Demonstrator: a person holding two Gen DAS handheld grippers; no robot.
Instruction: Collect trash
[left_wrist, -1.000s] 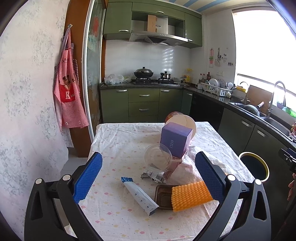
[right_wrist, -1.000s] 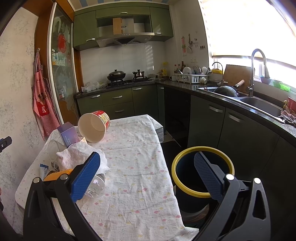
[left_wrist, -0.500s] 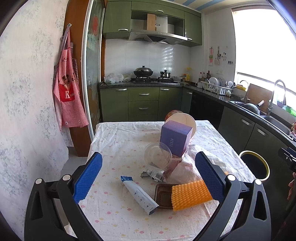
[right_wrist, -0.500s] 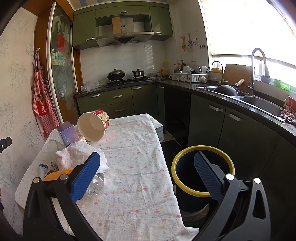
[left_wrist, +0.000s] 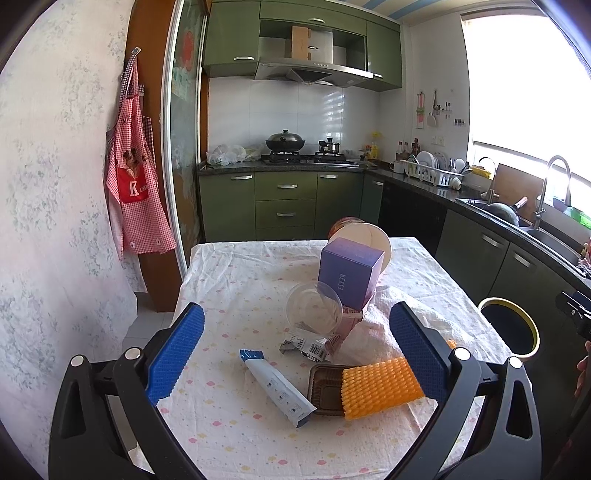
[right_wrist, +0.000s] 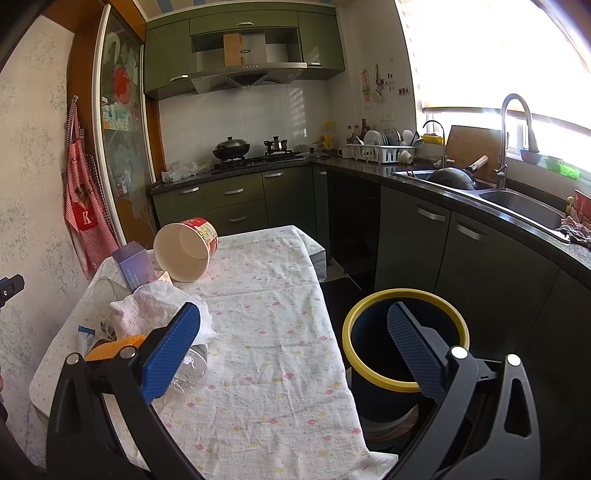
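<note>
Trash lies piled on the clothed table (left_wrist: 236, 280): a blue-white wrapper (left_wrist: 277, 387), a brown tray (left_wrist: 325, 384), an orange spiked piece (left_wrist: 380, 380), a crumpled label (left_wrist: 306, 347), a clear plastic cup (left_wrist: 314, 308), a purple box (left_wrist: 349, 277), a paper bucket (right_wrist: 186, 249) on its side and a white towel (right_wrist: 147, 310). My left gripper (left_wrist: 295, 354) hangs open above the wrapper and tray. My right gripper (right_wrist: 293, 350) is open over the table's right edge, beside the yellow-rimmed bin (right_wrist: 406, 347). A clear bottle (right_wrist: 192, 365) lies near its left finger.
The bin (left_wrist: 509, 332) stands on the floor between the table and dark green cabinets (right_wrist: 461, 251). A sink (right_wrist: 524, 203) and counter run along the right. A red apron (left_wrist: 136, 184) hangs on the left wall. A person's fingers (left_wrist: 583, 365) show at the right edge.
Both views have shifted only slightly; the left gripper has drawn back a little from the pile. Both grippers stay open and hold nothing.
</note>
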